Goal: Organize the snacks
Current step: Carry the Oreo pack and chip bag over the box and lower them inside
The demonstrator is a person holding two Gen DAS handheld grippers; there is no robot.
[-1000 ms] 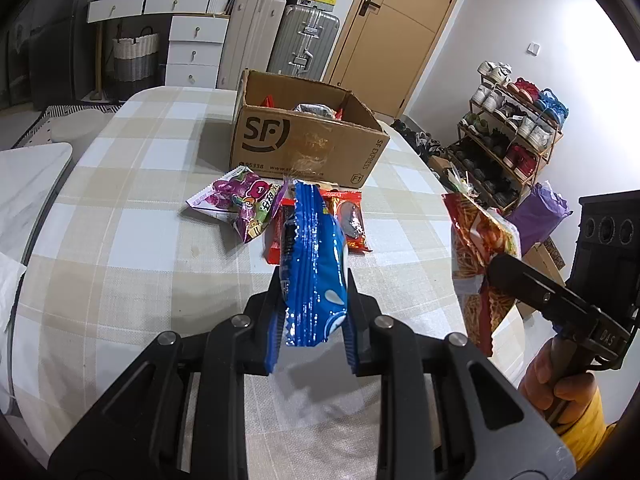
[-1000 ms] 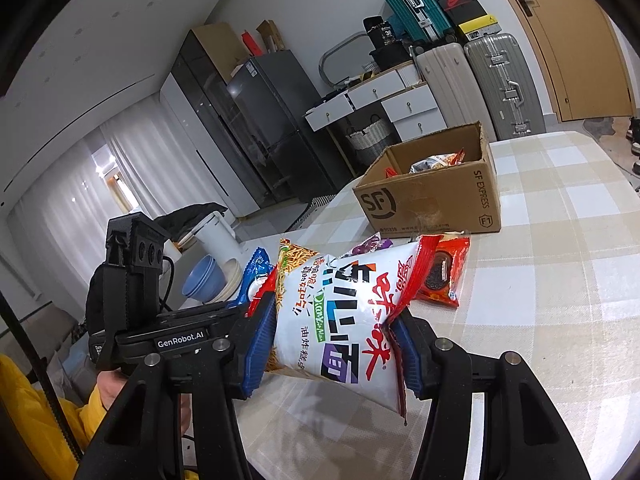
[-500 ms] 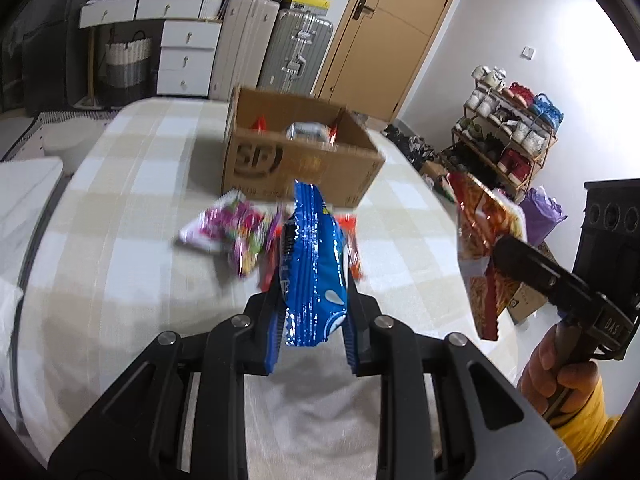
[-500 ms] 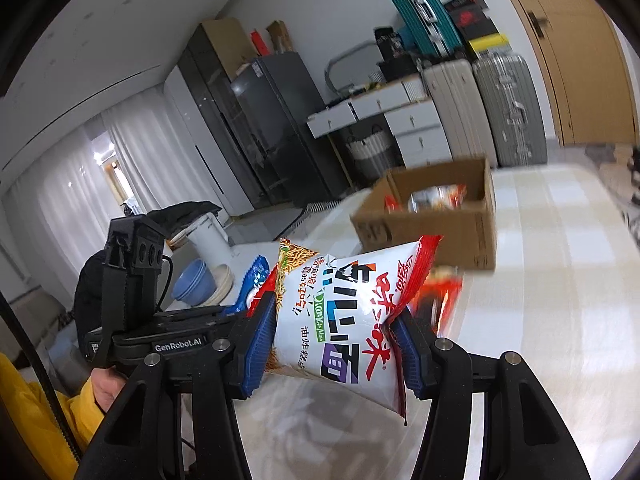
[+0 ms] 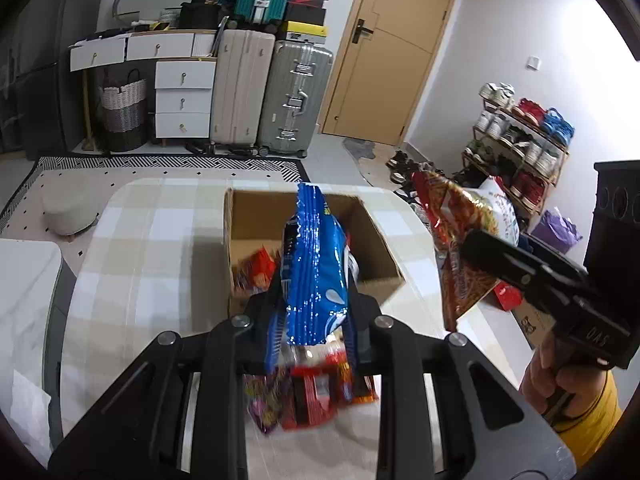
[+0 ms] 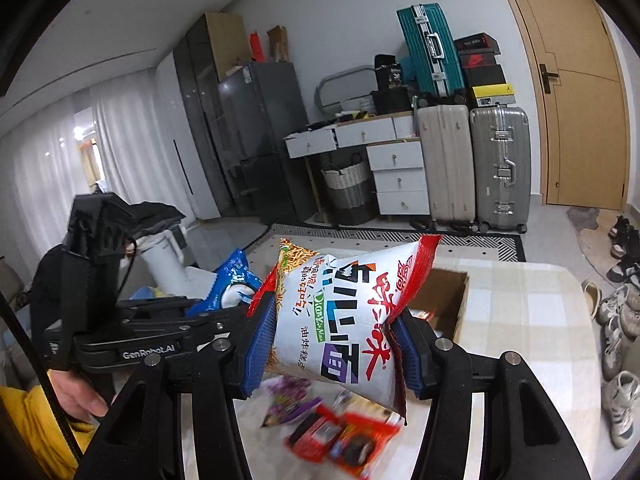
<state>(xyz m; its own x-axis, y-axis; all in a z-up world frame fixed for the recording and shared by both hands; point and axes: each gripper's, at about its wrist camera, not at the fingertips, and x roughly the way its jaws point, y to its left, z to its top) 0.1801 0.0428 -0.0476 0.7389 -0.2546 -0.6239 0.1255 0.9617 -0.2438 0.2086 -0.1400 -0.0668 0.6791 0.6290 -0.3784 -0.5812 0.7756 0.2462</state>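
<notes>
A glossy blue crinkled snack bag (image 5: 316, 264), pinched by the left gripper (image 5: 310, 340), hangs above the open cardboard box (image 5: 372, 248), which already holds a few packets. The right gripper (image 6: 332, 344) clamps a puffy white noodle-snack bag (image 6: 344, 316). Several foil packets (image 5: 312, 396) remain on the checked worktop (image 5: 152, 264).

Your left wrist view sits close behind its own fingers, angled down over the checked table (image 5: 132, 248) toward the far edge, the open cardboard box (image 5: 376, 236) and the door wall. Your right wrist view looks flatter, across the same table (image 6: 532, 320) toward the suitcases (image 6: 500, 160). Both views share the box (image 6: 448, 292), the table's far edge and the suitcases (image 5: 294, 96); each shows the other tool at its side.
</notes>
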